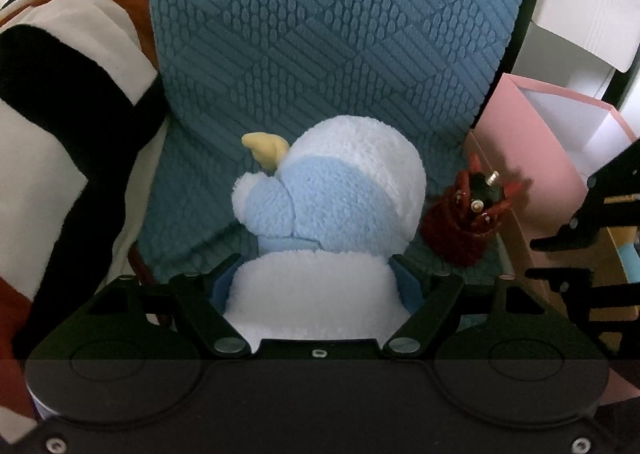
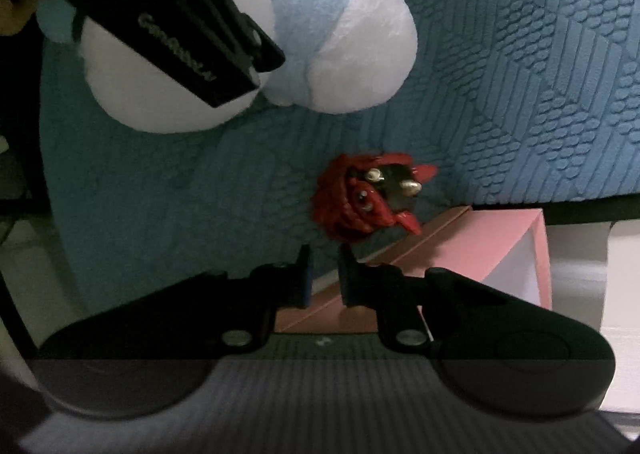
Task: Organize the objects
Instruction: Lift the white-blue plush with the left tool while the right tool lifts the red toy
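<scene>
Between the left fingers (image 1: pixel 316 286), clamped on its body, the plush toy (image 1: pixel 332 198) points away lengthwise; right fingers (image 2: pixel 324 274) nearly together.

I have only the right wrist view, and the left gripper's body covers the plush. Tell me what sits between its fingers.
Observer: The plush toy itself. Its white body fills the gap of the left gripper, with both blue pads against its flanks.
Operator: Report what lies past the mat's edge on the plush's side.
Observer: A patterned cloth in black, white and rust lies along that edge of the blue mat.
</scene>
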The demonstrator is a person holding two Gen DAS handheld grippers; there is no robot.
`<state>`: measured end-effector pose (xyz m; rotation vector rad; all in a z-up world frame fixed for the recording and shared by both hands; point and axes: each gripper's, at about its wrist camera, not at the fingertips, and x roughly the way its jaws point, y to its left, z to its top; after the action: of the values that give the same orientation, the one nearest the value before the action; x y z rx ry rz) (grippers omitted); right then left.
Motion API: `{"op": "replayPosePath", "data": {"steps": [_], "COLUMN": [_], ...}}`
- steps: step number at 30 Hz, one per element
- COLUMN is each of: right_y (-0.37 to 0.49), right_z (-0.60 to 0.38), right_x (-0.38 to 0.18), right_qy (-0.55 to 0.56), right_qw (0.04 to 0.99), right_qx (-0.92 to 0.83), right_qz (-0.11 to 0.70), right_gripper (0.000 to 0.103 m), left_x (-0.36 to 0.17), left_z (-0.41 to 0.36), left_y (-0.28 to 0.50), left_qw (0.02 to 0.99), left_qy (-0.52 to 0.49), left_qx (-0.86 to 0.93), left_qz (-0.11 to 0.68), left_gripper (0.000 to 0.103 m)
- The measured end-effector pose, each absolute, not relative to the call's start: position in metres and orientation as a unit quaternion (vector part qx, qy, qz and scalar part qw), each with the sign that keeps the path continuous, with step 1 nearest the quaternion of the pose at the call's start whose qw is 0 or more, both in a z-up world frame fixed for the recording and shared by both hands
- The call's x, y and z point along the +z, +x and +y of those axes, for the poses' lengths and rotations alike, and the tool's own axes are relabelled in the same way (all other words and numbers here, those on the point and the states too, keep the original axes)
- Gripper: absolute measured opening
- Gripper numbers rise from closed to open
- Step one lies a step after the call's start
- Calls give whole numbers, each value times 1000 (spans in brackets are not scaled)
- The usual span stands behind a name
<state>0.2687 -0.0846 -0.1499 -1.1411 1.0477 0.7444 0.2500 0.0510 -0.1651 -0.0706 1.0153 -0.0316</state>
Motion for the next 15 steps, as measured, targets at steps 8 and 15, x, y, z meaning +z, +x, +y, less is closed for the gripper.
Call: {"op": "replayPosePath", "data": {"steps": [8, 15], "right_y": [281, 286], "right_z": [-106, -124], "right_x": [-142, -133], "right_qy": [-411, -374], "right_qw": [709, 736], "right_qx": [318, 301], "right_qz": [476, 477], "right_gripper": [35, 65], "left_x": [-169, -171], "left_z": [54, 57], "left_y": [252, 254], "left_qw": [872, 871], "left_qy": [-38, -46], "left_qx": [-18, -15], "left_qz": [488, 490], "left_gripper": [80, 79]}}
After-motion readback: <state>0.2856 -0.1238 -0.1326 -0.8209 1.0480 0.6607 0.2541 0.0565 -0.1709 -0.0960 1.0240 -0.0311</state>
